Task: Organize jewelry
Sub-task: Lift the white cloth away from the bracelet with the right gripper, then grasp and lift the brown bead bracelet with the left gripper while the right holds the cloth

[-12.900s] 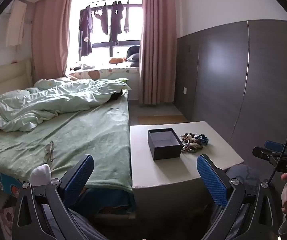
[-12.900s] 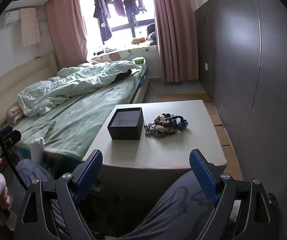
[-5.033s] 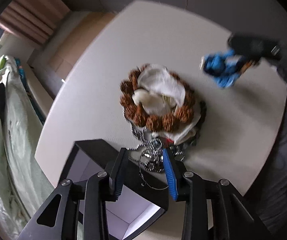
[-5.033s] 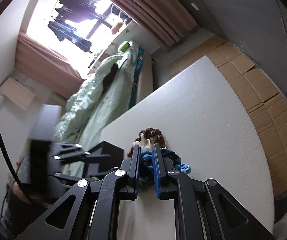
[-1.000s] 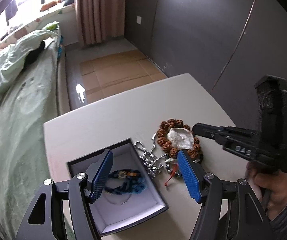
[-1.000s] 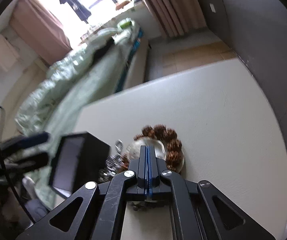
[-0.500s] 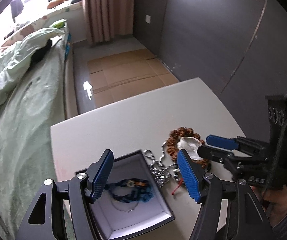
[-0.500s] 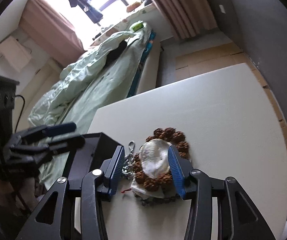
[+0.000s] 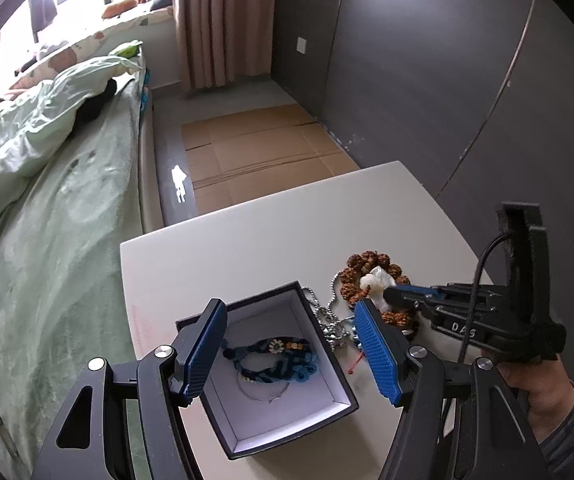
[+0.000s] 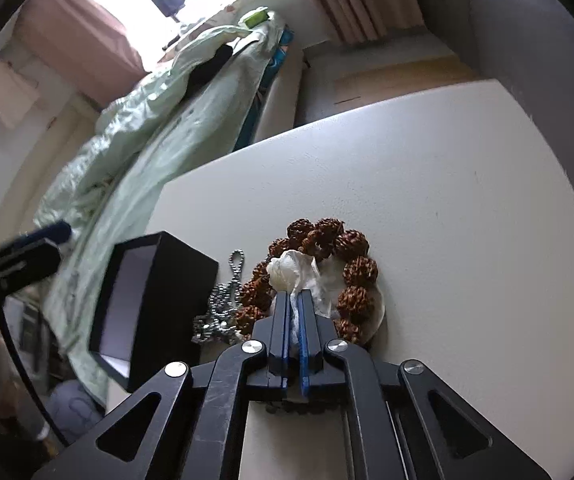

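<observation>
- A green bed [image 9: 67, 216] runs along the left, with a white table [image 9: 247, 240] against its right side and cardboard [image 9: 263, 148] on the floor beyond.
- A black box [image 9: 339, 364], open and white inside, sits at the table's near left; it holds a blue bracelet [image 9: 283, 356] and a thin wire ring [image 9: 263, 392].
- Your left gripper [image 9: 293, 350] hovers over the box, its blue pads wide apart and holding nothing.
- Your right gripper [image 10: 294, 308] reaches in from the right, its jaws pressed together on a white bag [image 10: 293, 270].
- The bag lies on a ring of brown beads [image 10: 351, 272], right of the box.
- A silver chain [image 10: 219, 304] lies heaped between the box and the beads, touching the box's side.
</observation>
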{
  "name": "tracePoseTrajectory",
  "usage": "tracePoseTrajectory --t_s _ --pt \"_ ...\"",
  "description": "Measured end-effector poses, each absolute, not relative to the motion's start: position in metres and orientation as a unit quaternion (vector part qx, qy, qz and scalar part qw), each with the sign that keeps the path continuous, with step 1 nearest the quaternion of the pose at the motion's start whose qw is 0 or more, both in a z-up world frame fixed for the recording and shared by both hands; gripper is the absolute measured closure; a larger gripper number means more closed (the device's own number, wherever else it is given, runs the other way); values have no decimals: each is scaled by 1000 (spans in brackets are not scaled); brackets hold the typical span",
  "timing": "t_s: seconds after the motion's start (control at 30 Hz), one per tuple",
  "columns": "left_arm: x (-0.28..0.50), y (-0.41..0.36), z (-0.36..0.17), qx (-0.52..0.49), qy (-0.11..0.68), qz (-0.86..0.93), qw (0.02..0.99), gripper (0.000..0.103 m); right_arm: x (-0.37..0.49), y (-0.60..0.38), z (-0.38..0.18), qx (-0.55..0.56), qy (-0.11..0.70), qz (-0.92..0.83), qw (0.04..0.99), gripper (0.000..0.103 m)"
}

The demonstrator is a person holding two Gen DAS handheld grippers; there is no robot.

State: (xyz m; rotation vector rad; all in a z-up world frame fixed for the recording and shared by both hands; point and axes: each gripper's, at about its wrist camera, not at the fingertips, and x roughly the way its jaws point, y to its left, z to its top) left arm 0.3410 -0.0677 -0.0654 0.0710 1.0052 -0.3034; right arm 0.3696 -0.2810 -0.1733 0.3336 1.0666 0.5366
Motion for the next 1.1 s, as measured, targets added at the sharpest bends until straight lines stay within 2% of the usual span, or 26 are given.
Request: tracePoseTrajectory --t_s 0.7,0.87,1.1 --pt "378 -138 -110 84 519 -176 832 36 349 -355 -132 298 369 262 840 100" --pt "391 -151 -127 94 540 -174 818 46 346 -368 -132 312 360 244 845 100" --pt "408 -160 -147 99 565 -168 802 47 341 -386 -128 335 336 231 850 100"
